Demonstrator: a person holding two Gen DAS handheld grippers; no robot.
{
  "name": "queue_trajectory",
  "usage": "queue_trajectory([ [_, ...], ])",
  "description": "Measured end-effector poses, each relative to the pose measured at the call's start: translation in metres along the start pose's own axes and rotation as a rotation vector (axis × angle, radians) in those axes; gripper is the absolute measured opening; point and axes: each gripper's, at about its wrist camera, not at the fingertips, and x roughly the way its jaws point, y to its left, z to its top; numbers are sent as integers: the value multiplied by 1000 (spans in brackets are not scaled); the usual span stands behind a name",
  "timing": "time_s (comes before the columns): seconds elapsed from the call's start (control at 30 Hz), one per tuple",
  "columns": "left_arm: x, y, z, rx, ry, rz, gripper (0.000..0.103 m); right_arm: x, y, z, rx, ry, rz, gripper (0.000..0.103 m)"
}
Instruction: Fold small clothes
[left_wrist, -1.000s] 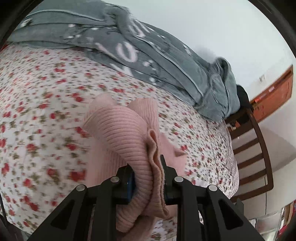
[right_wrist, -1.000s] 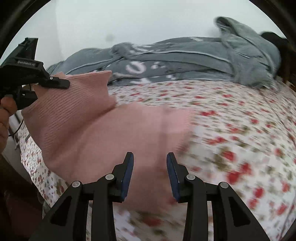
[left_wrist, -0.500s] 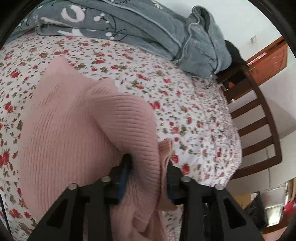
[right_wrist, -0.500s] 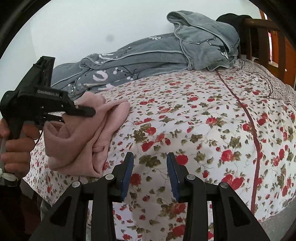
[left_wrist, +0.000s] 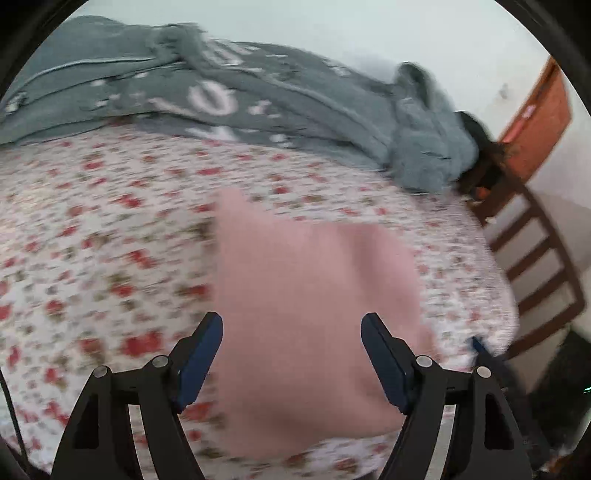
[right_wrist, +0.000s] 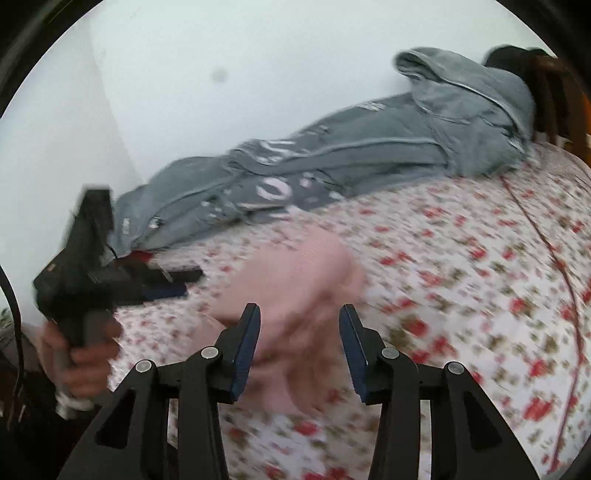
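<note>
My left claw (left_wrist: 291, 334) is spreading its jaws, and nothing sits pinched between the blue pads (left_wrist: 384, 363); the cloth shows beyond them, on the bed. Just ahead of the tips lies the pink knit garment (left_wrist: 314, 295), a folded, roughly square bundle resting flat on the flowered bedsheet (left_wrist: 92, 229). The picture is smeared, so I cannot make out its ribs or edges clearly.

My right claw (right_wrist: 299, 334) is also opening, its pads apart and gripping nothing. Past its tips the same pink knit garment (right_wrist: 291, 291) lies rumpled on the flowered bedsheet (right_wrist: 480, 280), near the bed's left edge in this view. To the left, my left hand (right_wrist: 79, 363) holds the black handle of the other claw (right_wrist: 173, 284), whose tips stop just beside the garment, apart from it.

Farther back, a grey patterned blanket (left_wrist: 229, 96) lies heaped along the white wall (right_wrist: 221, 74). A dark wooden chair (left_wrist: 535, 258) stands off the bed's far corner, with an orange-brown door (left_wrist: 539, 118) behind it.
</note>
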Motion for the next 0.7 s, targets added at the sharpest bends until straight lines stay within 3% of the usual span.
queue_trajectory([
  [0.17,0,30,-20,2,-2,80,76,35,46,4,-112,31,14,43],
  [0.23,-1,39,-27,4,-8,92,76,53,59,-2,-191,51,-55,31],
  [0.27,-3,43,-31,4,-11,89,76,63,64,-7,-235,62,-130,16],
  [0.3,-5,47,-37,6,-14,76,76,73,65,-15,-265,83,-188,12],
  [0.57,8,31,-54,48,-41,-55,76,73,27,-72,-226,60,-277,11],
  [0.67,34,17,-63,97,25,41,78,70,27,-62,-192,95,-281,12],
  [0.7,35,17,-65,99,20,35,78,67,28,-53,-163,121,-283,13],
])
